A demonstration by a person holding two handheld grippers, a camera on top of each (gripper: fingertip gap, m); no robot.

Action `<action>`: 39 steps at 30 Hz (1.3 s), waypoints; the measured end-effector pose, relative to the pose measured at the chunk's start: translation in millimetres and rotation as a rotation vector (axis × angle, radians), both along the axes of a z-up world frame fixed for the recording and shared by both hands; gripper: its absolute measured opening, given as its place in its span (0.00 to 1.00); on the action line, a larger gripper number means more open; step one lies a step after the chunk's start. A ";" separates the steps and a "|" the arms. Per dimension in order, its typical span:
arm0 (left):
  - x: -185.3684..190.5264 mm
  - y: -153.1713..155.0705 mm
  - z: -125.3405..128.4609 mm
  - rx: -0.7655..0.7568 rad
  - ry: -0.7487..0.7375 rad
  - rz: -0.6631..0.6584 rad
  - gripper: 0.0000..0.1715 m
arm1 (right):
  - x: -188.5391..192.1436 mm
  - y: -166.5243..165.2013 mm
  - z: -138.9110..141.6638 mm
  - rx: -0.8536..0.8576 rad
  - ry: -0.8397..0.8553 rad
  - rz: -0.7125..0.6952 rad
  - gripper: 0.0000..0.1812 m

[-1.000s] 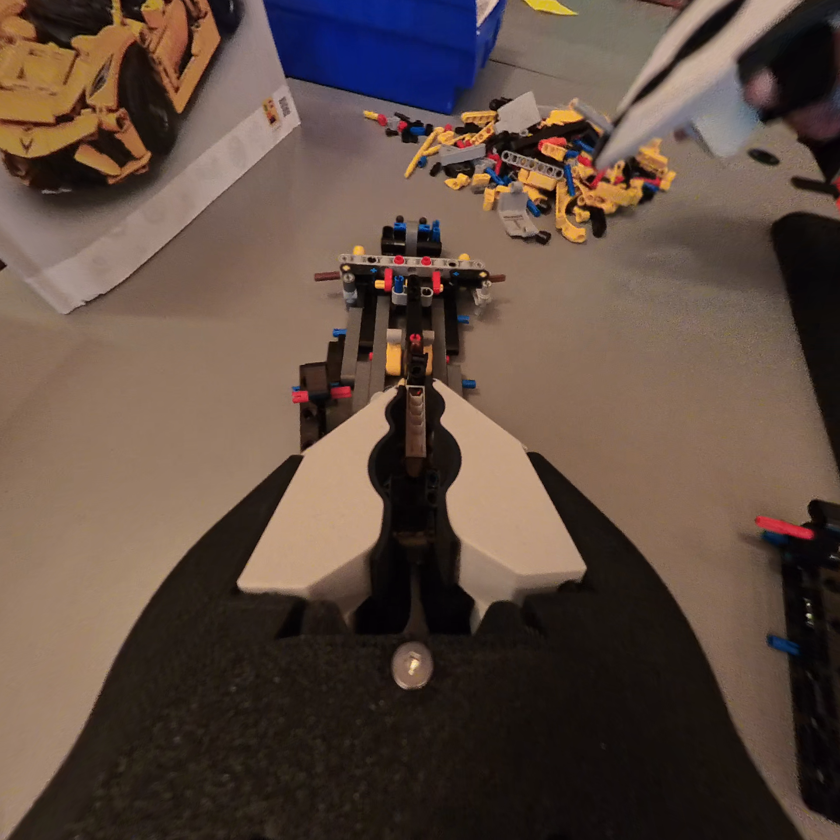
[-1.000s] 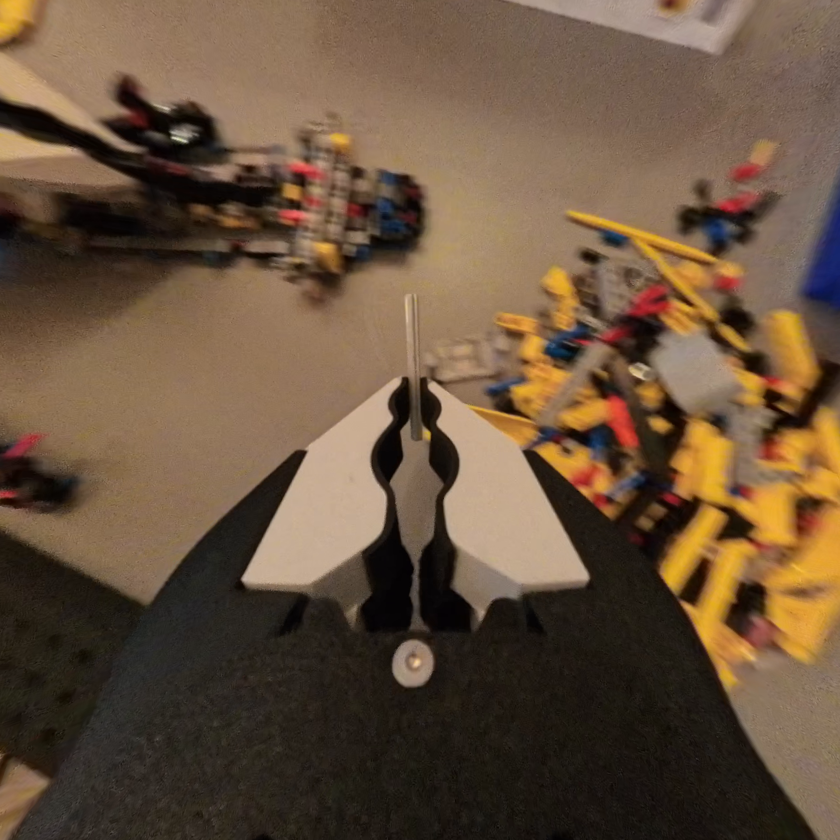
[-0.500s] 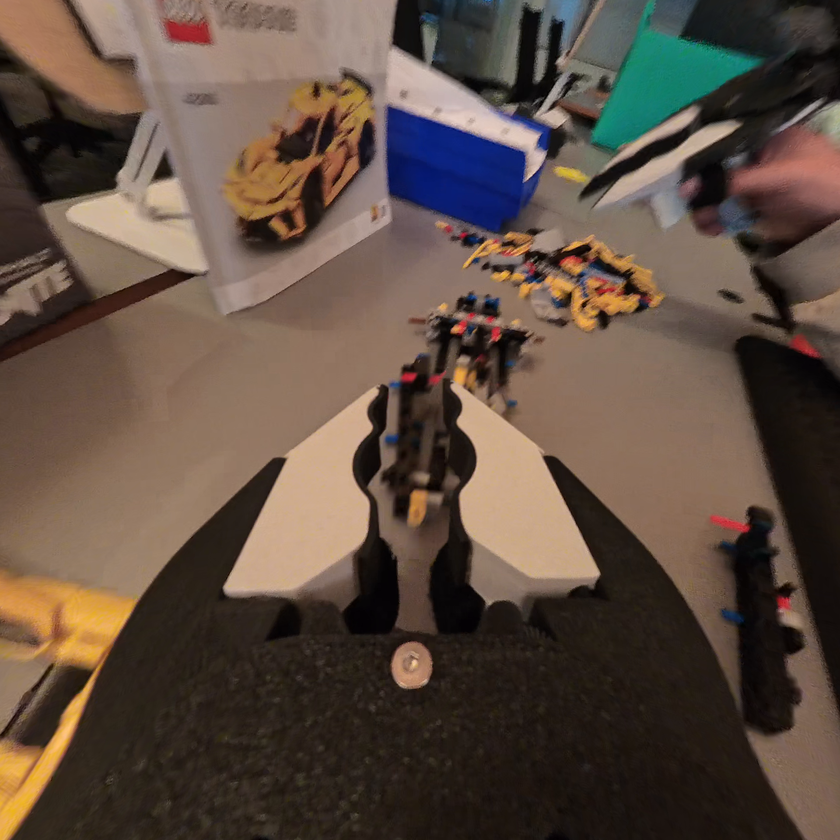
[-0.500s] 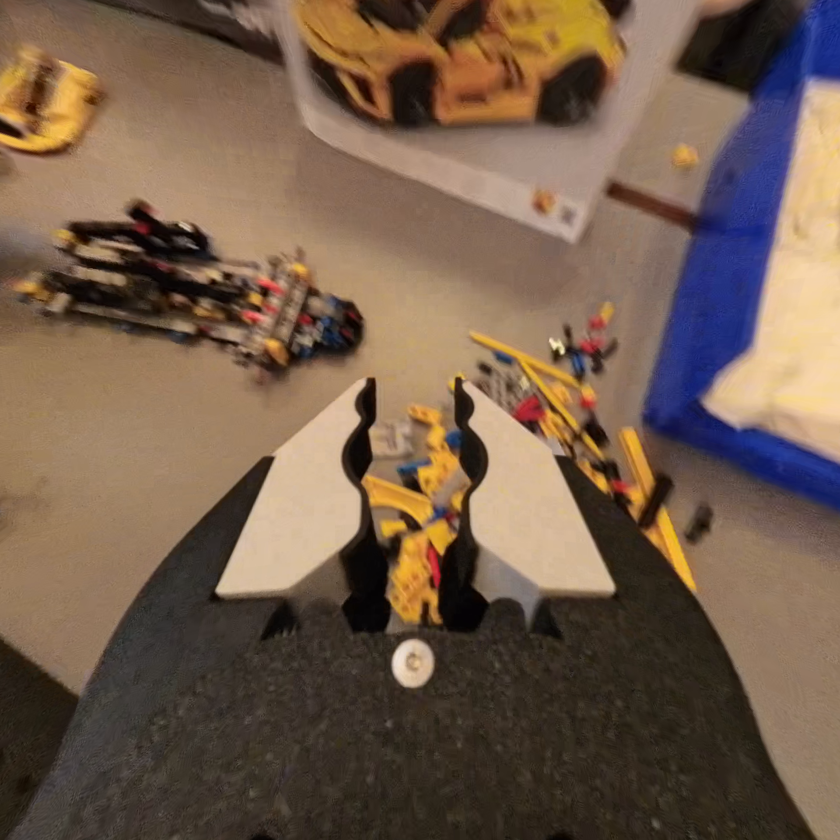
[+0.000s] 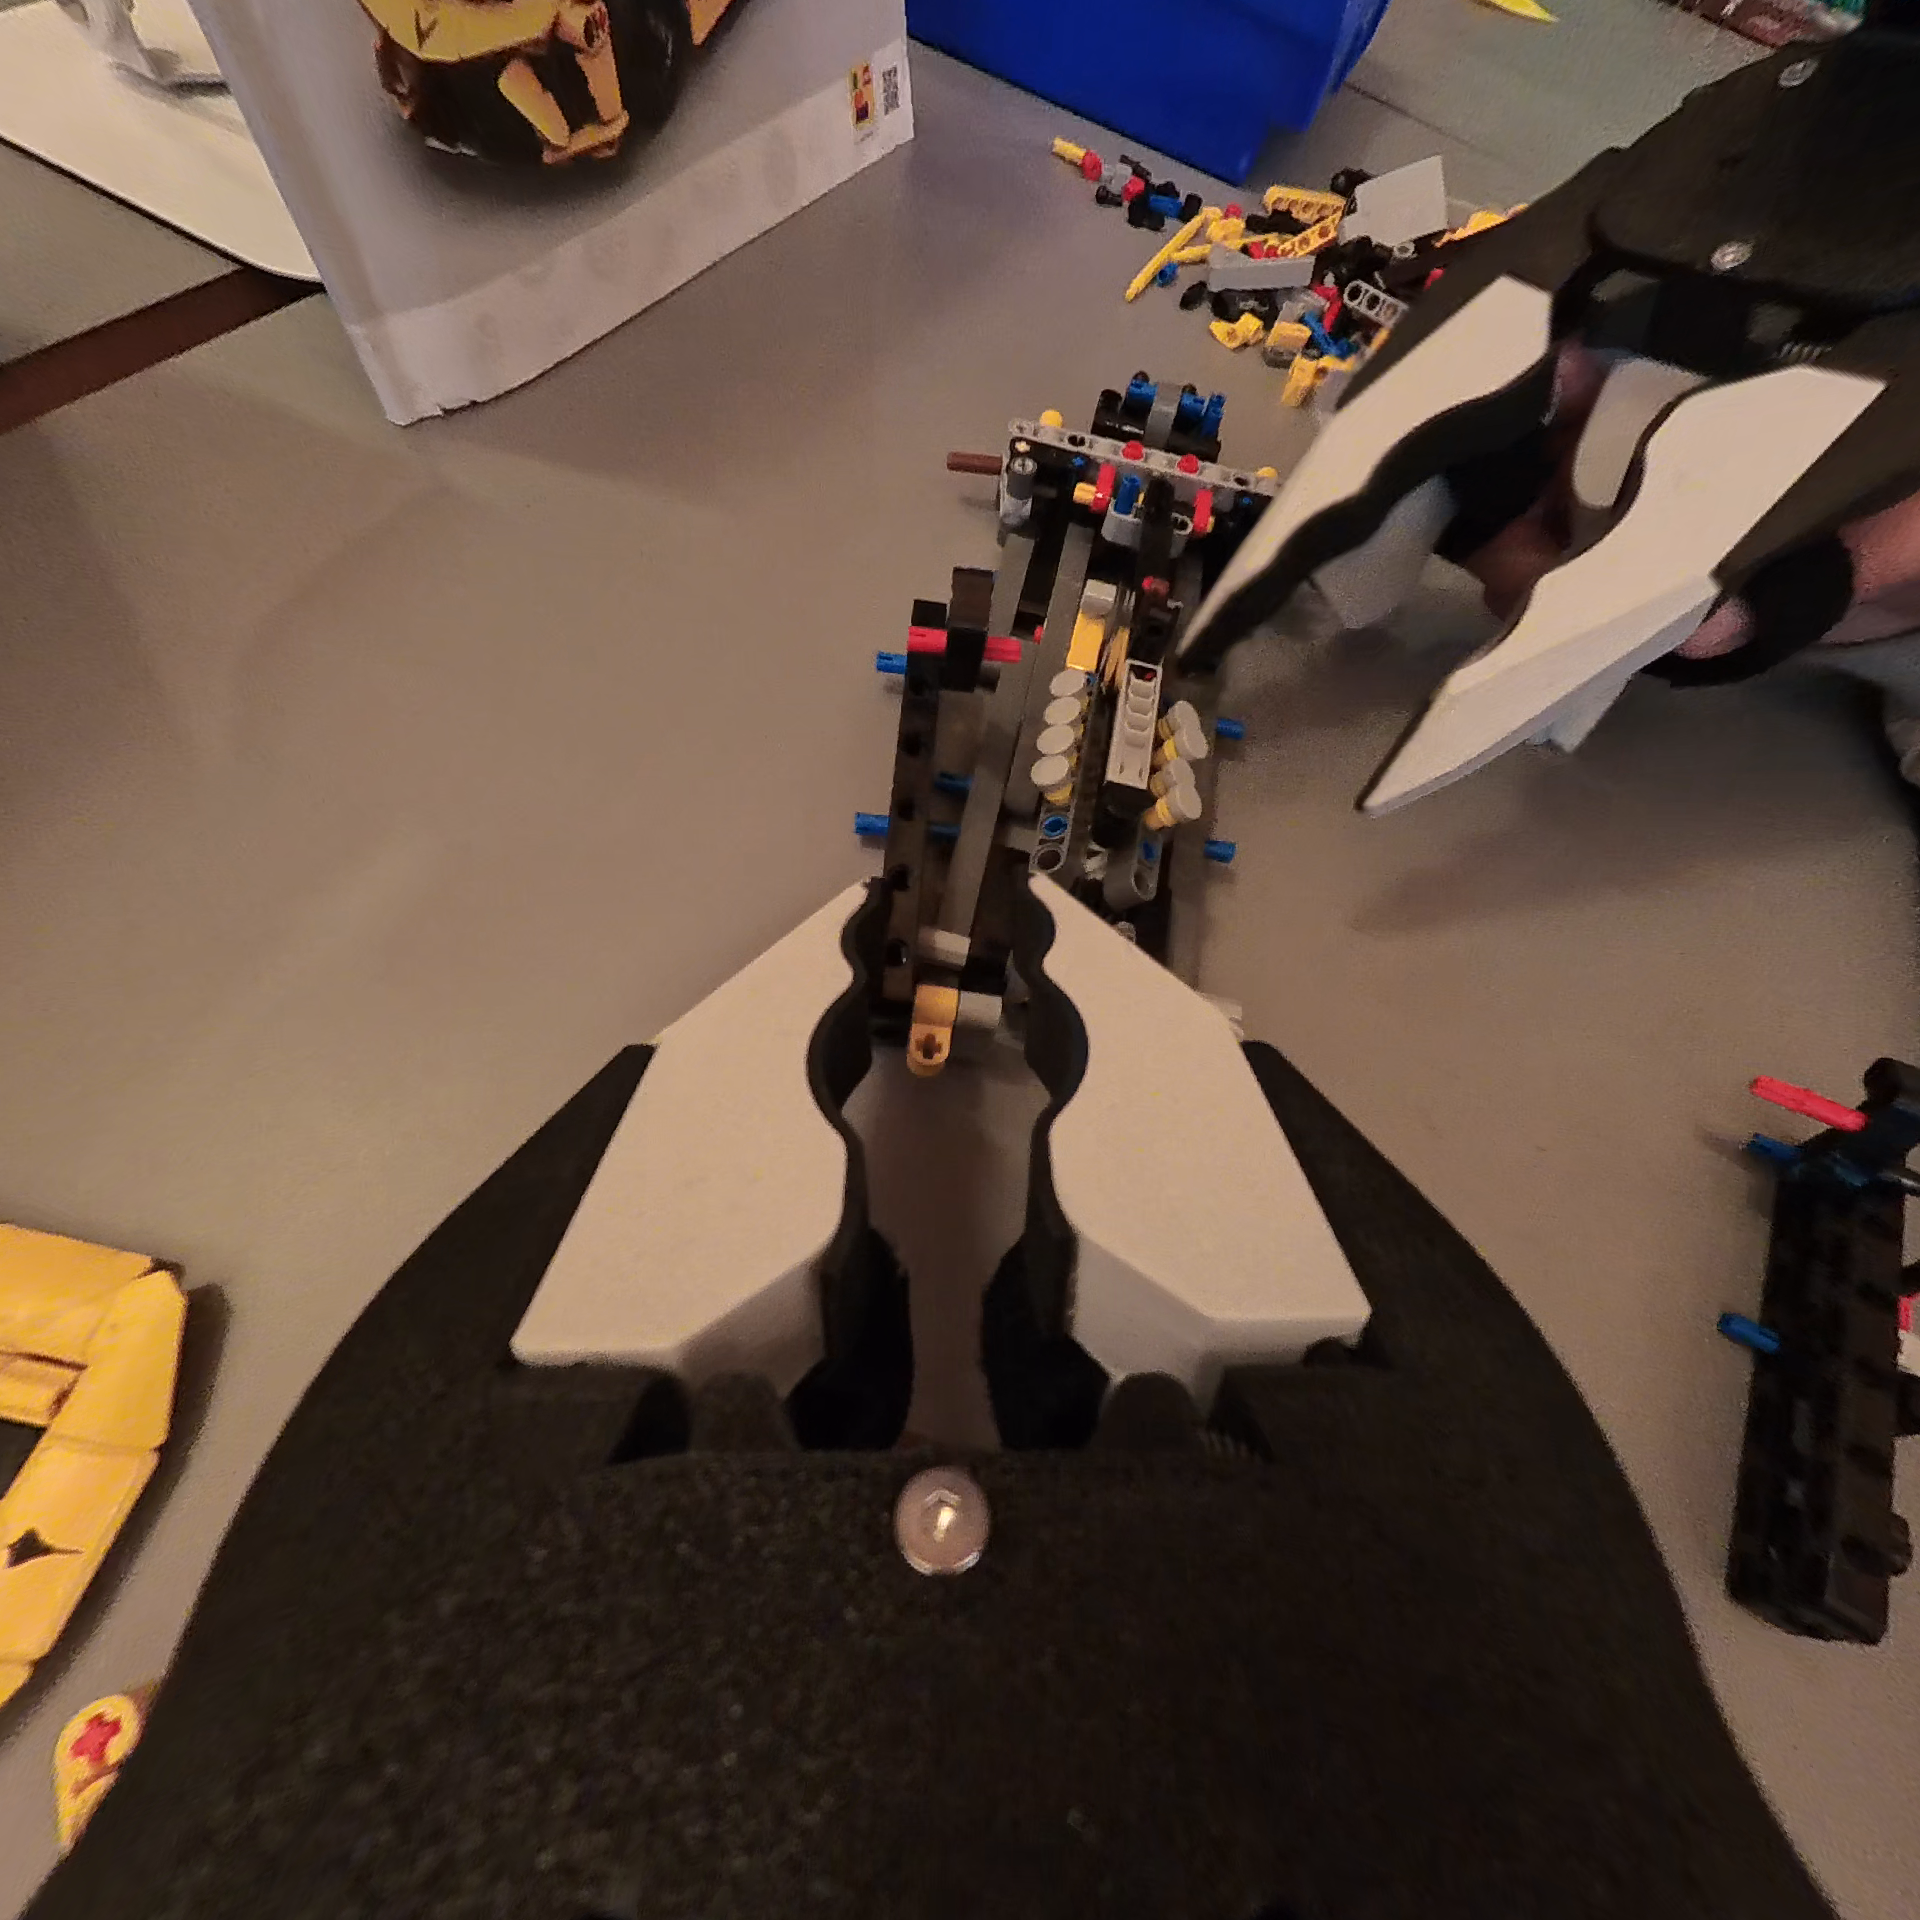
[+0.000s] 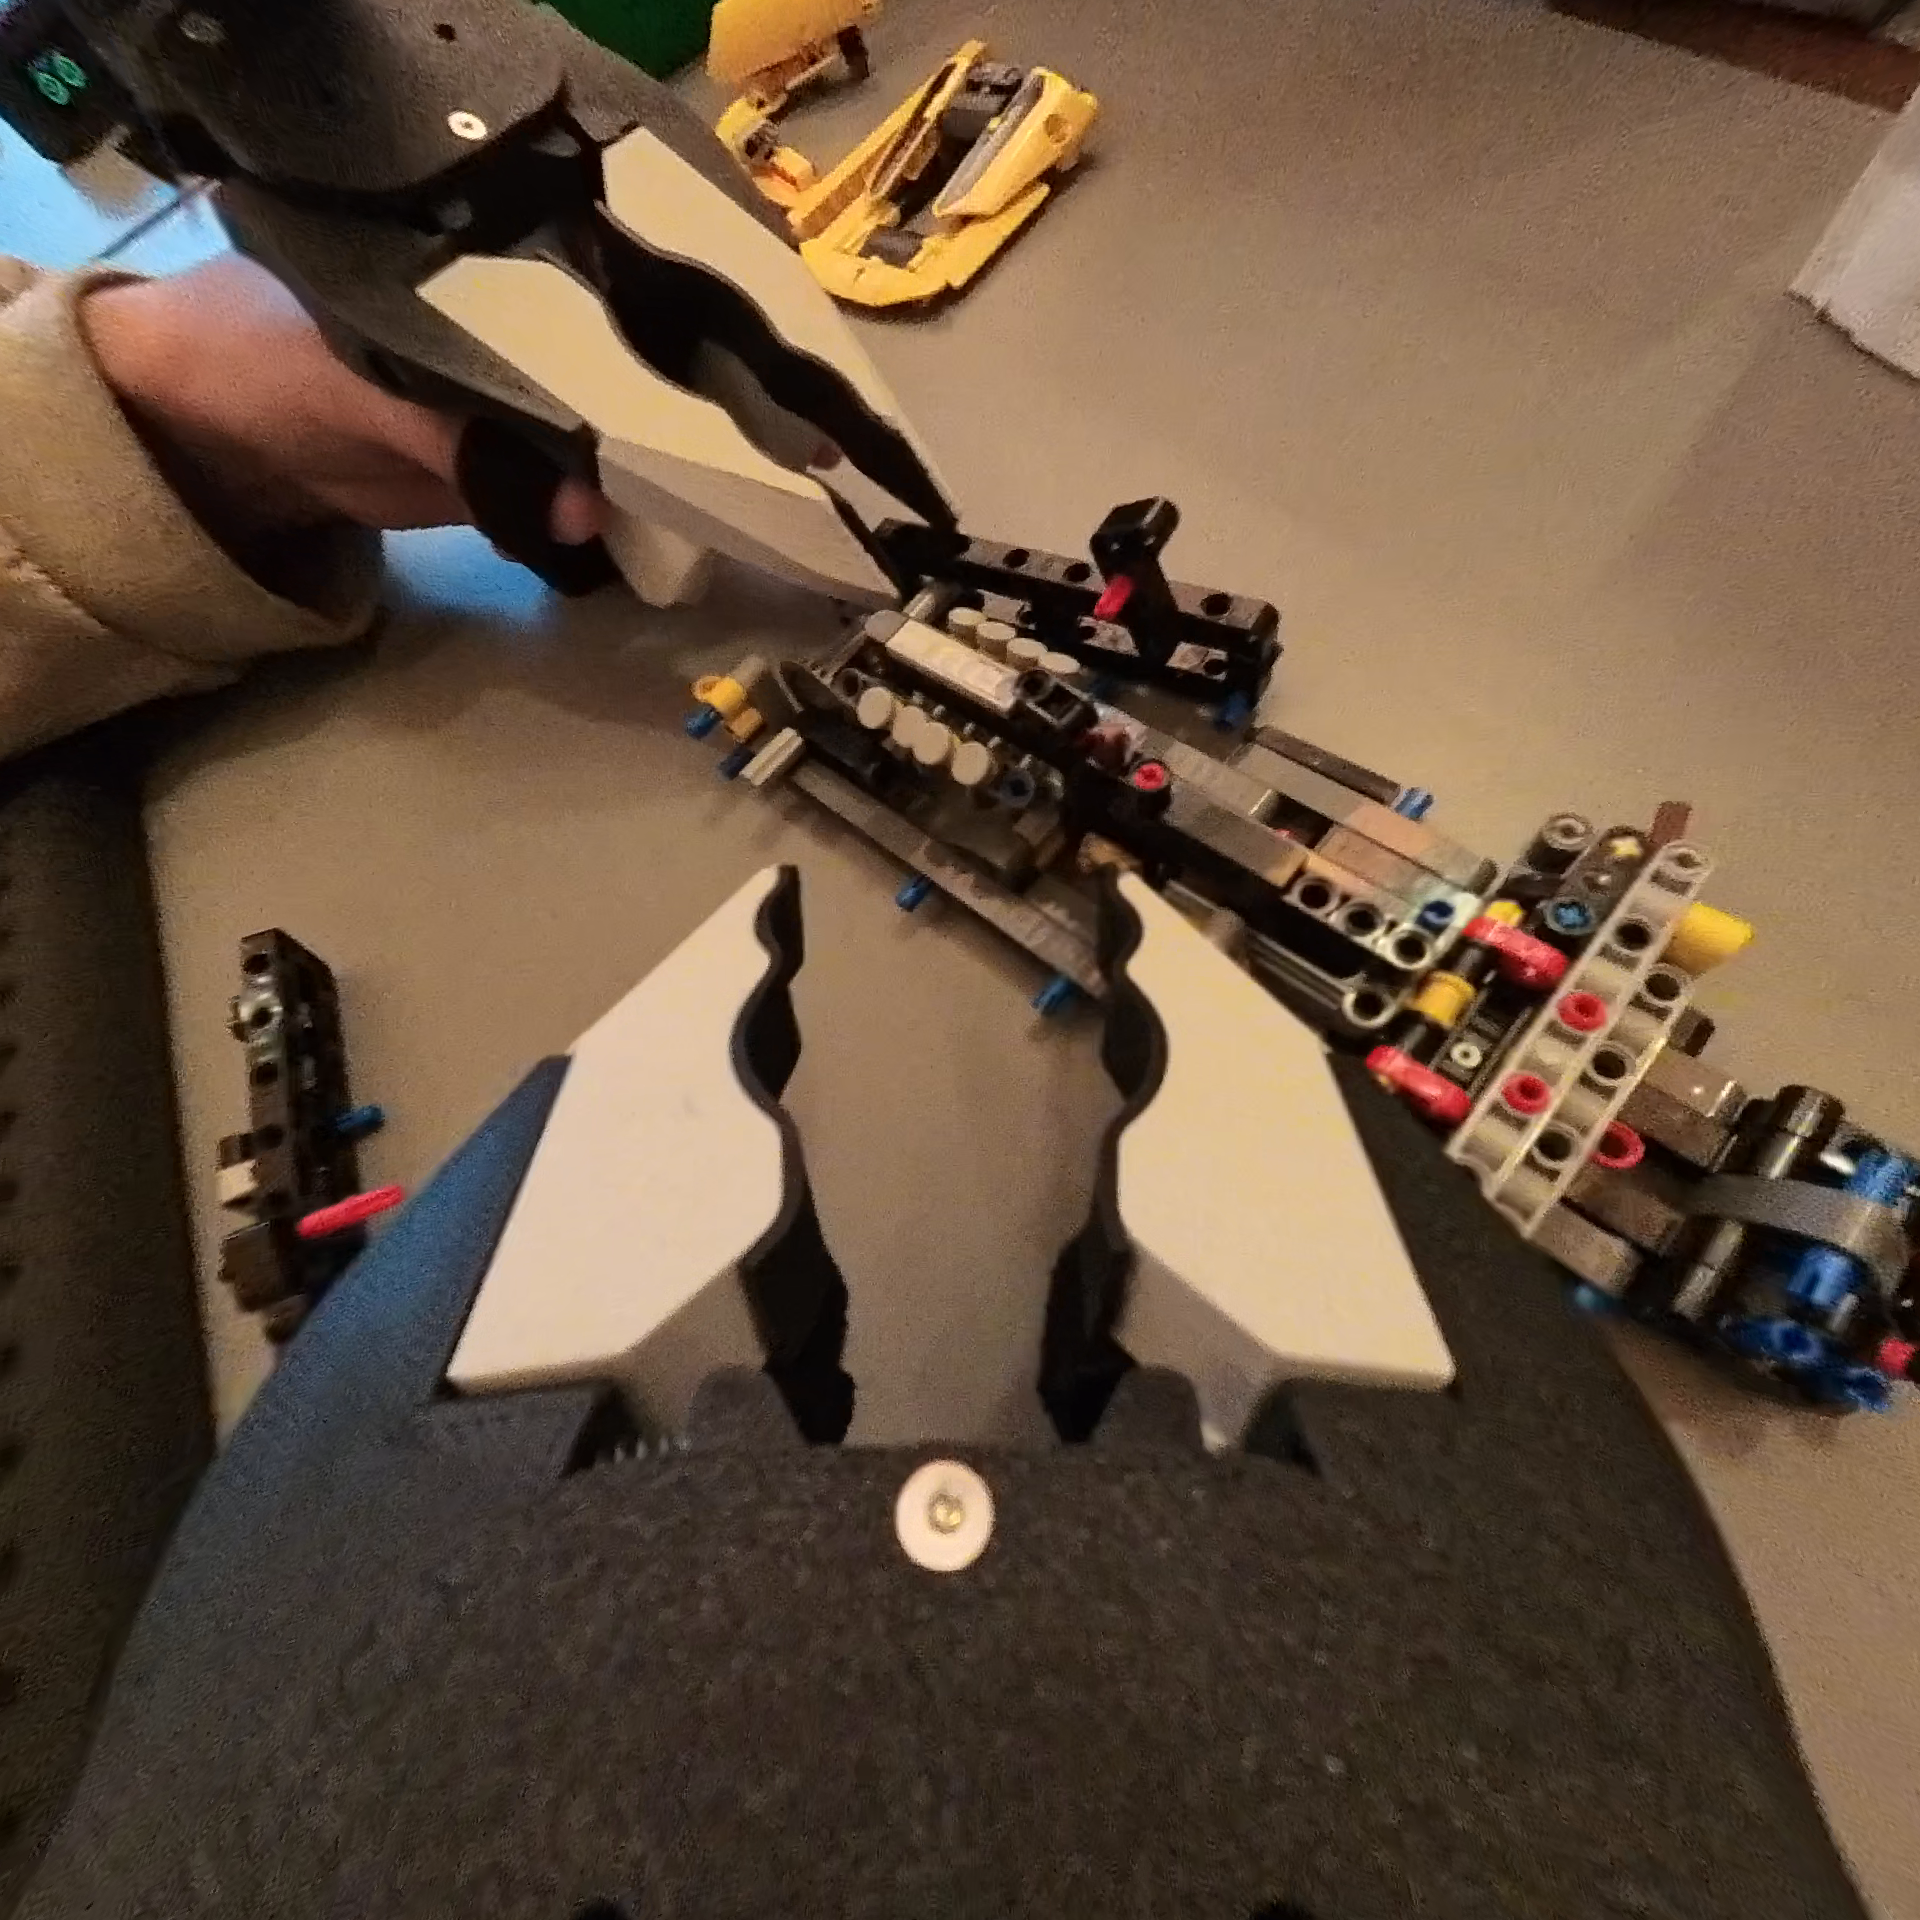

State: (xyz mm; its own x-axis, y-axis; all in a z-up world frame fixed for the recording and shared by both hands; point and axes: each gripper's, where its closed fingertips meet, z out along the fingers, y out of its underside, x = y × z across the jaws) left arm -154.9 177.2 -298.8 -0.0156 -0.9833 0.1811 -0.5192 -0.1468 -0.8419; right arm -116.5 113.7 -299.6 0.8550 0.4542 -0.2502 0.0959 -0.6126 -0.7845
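Note:
A long black and grey brick-built chassis [image 5: 1060, 727] with red, blue and yellow pins lies on the grey table; it also shows in the right wrist view [image 6: 1143, 821]. My left gripper [image 5: 951, 883] is closed around the chassis's near end, and its pads touch both sides. In the right wrist view the left gripper [image 6: 914, 540] has its tips on the end of a black beam. My right gripper [image 6: 951, 883] is open and empty, just beside the chassis's long side. It shows open in the left wrist view [image 5: 1283, 727], right of the chassis.
A box with a yellow car picture [image 5: 582, 208] and a blue bin [image 5: 1143, 73] stand at the back. A pile of loose pieces [image 5: 1278, 270] lies behind the chassis. A black sub-assembly [image 5: 1829, 1351] lies right. Yellow bodywork [image 6: 935, 177] lies beyond. A hand [image 6: 260, 416] holds the left gripper. Tip to tip, the grippers are about 8 cm apart.
The right gripper held a thin grey axle a second ago; it has opened, is empty, and has swung over to the chassis. The left gripper's jaws stand wider around the chassis end.

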 end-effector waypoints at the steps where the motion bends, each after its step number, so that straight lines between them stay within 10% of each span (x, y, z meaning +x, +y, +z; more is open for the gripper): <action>1: -0.6 -1.5 -0.3 -0.003 0.002 -0.006 0.13 | 0.0 3.9 -1.1 0.017 -0.020 -0.001 0.34; 9: -12.1 -85.2 0.5 -0.249 0.059 -0.370 0.04 | -9.3 13.9 -2.9 0.037 -0.038 0.046 0.39; 21: 5.6 -31.8 37.9 0.185 -0.231 -0.150 0.14 | 2.9 14.4 17.7 0.125 -0.046 -0.006 0.22; 31: 8.2 -50.4 15.4 0.337 -0.043 -0.199 0.18 | 8.4 10.8 1.2 0.020 -0.143 -0.076 0.23; 39: 2.9 -110.4 6.2 0.616 -0.012 -0.515 0.19 | 15.0 -21.6 -16.2 -0.137 -0.183 -0.061 0.32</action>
State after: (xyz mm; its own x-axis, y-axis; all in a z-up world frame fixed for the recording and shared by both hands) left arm -152.0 66.8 -292.6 -0.4931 -0.7754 -0.3946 -0.3854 0.6013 -0.6999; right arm -101.6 92.1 -315.8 0.9165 0.3731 -0.1442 0.1887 -0.7211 -0.6667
